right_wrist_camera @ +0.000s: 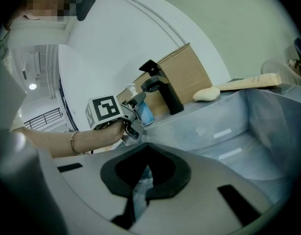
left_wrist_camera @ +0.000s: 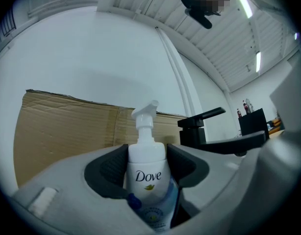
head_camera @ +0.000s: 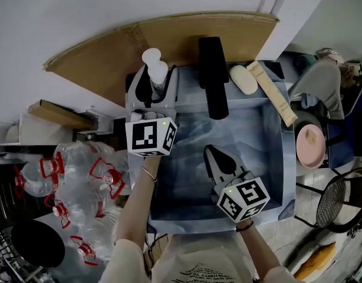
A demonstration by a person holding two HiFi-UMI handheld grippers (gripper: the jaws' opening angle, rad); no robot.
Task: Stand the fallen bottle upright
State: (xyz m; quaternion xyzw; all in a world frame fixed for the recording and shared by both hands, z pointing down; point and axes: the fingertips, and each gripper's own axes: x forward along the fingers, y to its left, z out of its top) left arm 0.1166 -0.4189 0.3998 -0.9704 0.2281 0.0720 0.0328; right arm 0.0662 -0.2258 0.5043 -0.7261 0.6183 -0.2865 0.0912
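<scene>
A white pump bottle (head_camera: pixel 155 68) with a blue label stands upright at the sink's back left corner. My left gripper (head_camera: pixel 156 82) is shut on it, one dark pad on each side of its body. In the left gripper view the bottle (left_wrist_camera: pixel 146 176) fills the gap between the jaws of the left gripper (left_wrist_camera: pixel 147 161), its pump head pointing up. The right gripper view shows the same bottle (right_wrist_camera: pixel 145 113) held in the left gripper (right_wrist_camera: pixel 137 106) above the sink's rim. My right gripper (head_camera: pixel 218 158) hovers over the basin, jaws together and empty; its tips (right_wrist_camera: pixel 146 151) meet.
A black faucet (head_camera: pixel 213 75) reaches over the grey sink (head_camera: pixel 254 140) from the back ledge. A bar of soap (head_camera: pixel 244 79) and a wooden stick (head_camera: pixel 273 93) lie at the back right. Cardboard (head_camera: pixel 98 61) leans on the wall. Plastic bottles with red caps (head_camera: pixel 81 181) are piled at the left.
</scene>
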